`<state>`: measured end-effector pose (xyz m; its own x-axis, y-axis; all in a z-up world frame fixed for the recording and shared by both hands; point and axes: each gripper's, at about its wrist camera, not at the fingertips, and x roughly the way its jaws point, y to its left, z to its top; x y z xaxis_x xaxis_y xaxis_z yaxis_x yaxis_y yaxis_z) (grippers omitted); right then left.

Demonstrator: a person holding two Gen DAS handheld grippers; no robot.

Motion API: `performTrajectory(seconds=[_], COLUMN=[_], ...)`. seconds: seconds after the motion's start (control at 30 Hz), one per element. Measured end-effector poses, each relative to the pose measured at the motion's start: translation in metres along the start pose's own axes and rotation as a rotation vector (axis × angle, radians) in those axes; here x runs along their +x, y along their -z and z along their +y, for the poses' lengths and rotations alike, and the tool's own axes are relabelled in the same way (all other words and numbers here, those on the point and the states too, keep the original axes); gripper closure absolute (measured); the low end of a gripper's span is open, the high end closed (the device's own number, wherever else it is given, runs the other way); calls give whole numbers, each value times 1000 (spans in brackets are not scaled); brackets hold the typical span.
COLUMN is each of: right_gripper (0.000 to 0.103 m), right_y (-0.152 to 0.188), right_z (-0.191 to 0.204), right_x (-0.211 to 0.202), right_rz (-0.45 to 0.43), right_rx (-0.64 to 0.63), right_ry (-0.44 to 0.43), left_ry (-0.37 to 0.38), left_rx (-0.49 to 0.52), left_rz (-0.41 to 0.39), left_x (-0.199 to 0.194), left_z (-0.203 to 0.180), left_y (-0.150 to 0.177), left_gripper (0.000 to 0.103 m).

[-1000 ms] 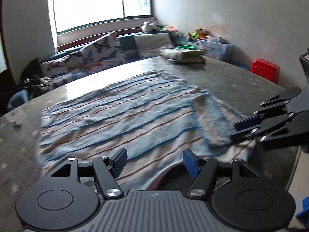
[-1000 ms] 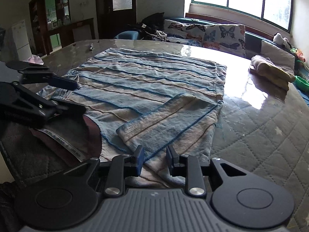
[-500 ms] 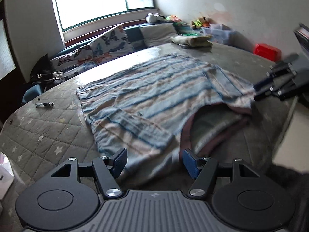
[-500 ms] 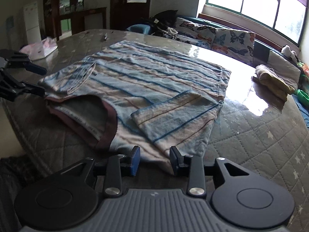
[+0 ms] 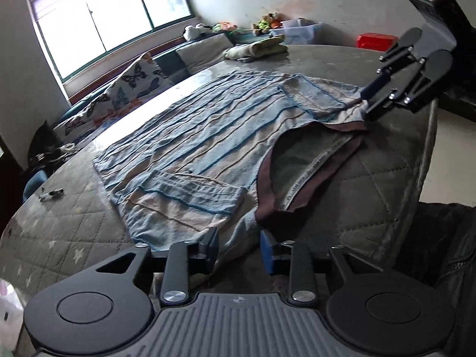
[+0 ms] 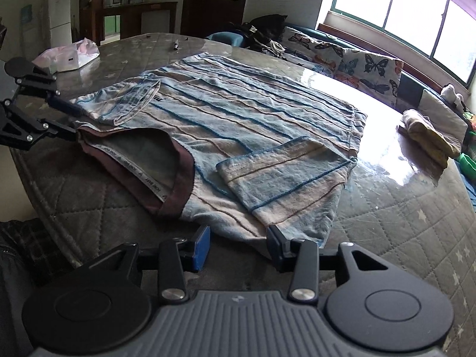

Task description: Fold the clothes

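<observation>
A blue and beige striped shirt (image 5: 214, 136) lies flat on the round quilted table (image 5: 71, 232), both sleeves folded in over the body, its brown collar toward the near edge. It also shows in the right wrist view (image 6: 253, 125). My left gripper (image 5: 239, 248) is open at the shirt's left shoulder, the cloth edge between its jaws. My right gripper (image 6: 238, 245) is open at the right shoulder, by the folded sleeve (image 6: 282, 172). Each gripper appears in the other's view, the right one (image 5: 367, 104) and the left one (image 6: 70, 119), touching the collar corners.
A folded yellowish garment (image 6: 428, 134) lies at the table's far side. A pink and white bag (image 6: 67, 56) and small items (image 5: 52, 193) sit on the table's left part. A bench with butterfly cushions (image 6: 357, 65) runs under the window.
Both grippers have moved apart to the two shoulder corners of the shirt. The right gripper's jaws have opened wider. The shirt lies as before.
</observation>
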<state>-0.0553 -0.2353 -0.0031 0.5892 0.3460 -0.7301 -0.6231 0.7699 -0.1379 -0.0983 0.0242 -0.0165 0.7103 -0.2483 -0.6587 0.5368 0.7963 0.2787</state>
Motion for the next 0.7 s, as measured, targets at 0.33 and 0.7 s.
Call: performTrajectory(seconds=[0.33,0.7], right_gripper=[60,54], right_y=[0,-1], right_z=[0,-2], right_x=[2,6], right_rz=[2,-16], right_rx=[-26,-91], right_ry=[4,21], left_ry=[2,16], left_rx=[-33,-214], left_rz=[-63,-59], left_x=[-4,10], left_z=[6,43], left_y=[-8,-40], left_gripper=[98,101])
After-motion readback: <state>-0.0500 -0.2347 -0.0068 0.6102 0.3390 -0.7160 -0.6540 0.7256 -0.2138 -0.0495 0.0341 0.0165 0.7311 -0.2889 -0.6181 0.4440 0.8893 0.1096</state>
